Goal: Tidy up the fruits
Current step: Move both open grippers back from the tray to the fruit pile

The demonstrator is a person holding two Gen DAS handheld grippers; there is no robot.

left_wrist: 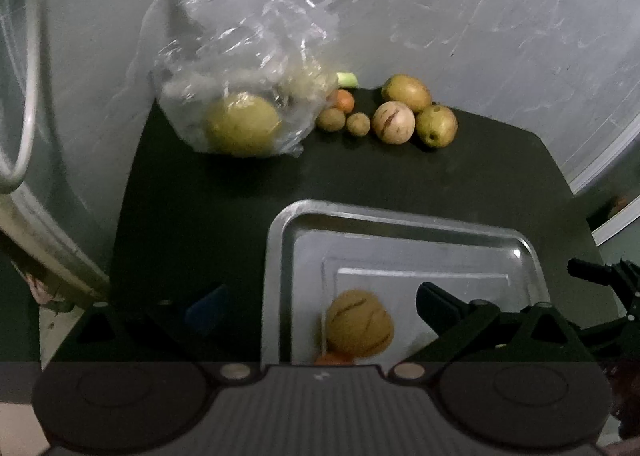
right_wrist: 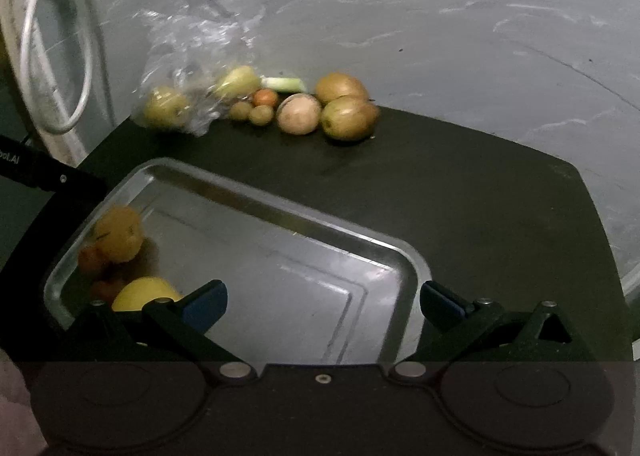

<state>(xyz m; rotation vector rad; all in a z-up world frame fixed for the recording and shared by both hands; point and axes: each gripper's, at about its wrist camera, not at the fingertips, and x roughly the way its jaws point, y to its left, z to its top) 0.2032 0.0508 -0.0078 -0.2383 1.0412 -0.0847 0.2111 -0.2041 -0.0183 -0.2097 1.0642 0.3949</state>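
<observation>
A steel tray (left_wrist: 280,256) (right_wrist: 400,256) lies on the black table. My left gripper (left_wrist: 322,310) is open over it; a striped yellow fruit (left_wrist: 358,324) (right_wrist: 118,234) sits loose in the tray between the wide fingers, with an orange fruit (left_wrist: 334,358) beside it. My right gripper (right_wrist: 324,304) is open above the bare right half of the tray. A yellow fruit (right_wrist: 144,292) and small orange ones (right_wrist: 92,258) lie in the tray's left corner. At the table's back lie a striped round fruit (left_wrist: 394,122) (right_wrist: 299,114), two greenish-brown fruits (left_wrist: 436,125) (right_wrist: 348,118) and two small brown ones (left_wrist: 331,119).
A clear plastic bag (left_wrist: 240,56) (right_wrist: 192,56) holding yellow-green fruit (left_wrist: 242,128) stands at the back left, by a small orange fruit (left_wrist: 344,100) and a green stalk (left_wrist: 347,79). A grey wall rises behind the table (left_wrist: 400,176). A white cable (right_wrist: 84,88) hangs at the left.
</observation>
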